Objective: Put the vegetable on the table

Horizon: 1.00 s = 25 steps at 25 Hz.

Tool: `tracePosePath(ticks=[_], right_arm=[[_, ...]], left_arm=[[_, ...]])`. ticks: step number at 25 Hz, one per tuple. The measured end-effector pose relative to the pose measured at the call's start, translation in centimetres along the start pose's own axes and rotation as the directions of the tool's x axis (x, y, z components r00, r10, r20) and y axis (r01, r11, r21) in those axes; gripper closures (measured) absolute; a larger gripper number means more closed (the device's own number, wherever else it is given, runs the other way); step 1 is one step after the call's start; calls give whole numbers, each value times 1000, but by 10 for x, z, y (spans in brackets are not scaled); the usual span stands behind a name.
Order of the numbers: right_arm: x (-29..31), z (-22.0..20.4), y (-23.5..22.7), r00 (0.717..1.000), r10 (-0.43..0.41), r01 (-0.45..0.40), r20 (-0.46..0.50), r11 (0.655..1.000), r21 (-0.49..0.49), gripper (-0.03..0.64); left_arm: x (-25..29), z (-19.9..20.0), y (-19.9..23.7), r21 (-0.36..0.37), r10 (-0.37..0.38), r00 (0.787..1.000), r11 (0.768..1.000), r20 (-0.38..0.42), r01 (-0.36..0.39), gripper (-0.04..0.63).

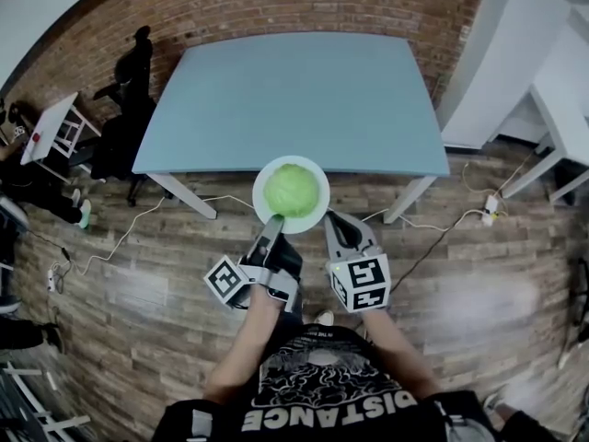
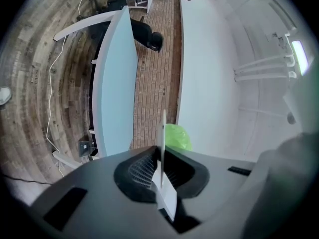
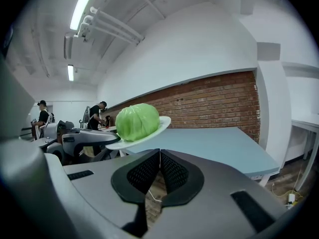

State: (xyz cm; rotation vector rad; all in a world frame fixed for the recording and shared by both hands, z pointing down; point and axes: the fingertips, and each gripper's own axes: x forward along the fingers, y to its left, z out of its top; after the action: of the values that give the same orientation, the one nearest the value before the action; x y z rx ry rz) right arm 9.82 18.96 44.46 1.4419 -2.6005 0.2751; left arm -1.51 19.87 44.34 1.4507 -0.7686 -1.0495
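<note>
A green cabbage lies on a white plate held in the air just in front of the near edge of the light-blue table. My left gripper is shut on the plate's near-left rim. In the left gripper view the plate stands edge-on between the jaws, with the cabbage beyond it. My right gripper is beside the plate's right rim, shut with nothing in it. The right gripper view shows the cabbage on the tilted plate above its closed pads.
A brick wall runs behind the table. White desks stand at the right, a small white table and a black chair at the left. Cables trail over the wooden floor. People stand at the far left.
</note>
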Motion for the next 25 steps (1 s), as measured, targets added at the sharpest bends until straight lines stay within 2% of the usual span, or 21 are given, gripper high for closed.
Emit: tracePosePath(ticks=[9,25], right_arm=[[19,-4,-6,1000,9,-9,-8,1000,2,607],[110,16,-32,999,-21,21,-34,1000,9,607]], left_arm=[[14,10,8,-13,-4,1000,1000,0,4,572],[91,70,24,-44,8,999,999,-39,-10,571]])
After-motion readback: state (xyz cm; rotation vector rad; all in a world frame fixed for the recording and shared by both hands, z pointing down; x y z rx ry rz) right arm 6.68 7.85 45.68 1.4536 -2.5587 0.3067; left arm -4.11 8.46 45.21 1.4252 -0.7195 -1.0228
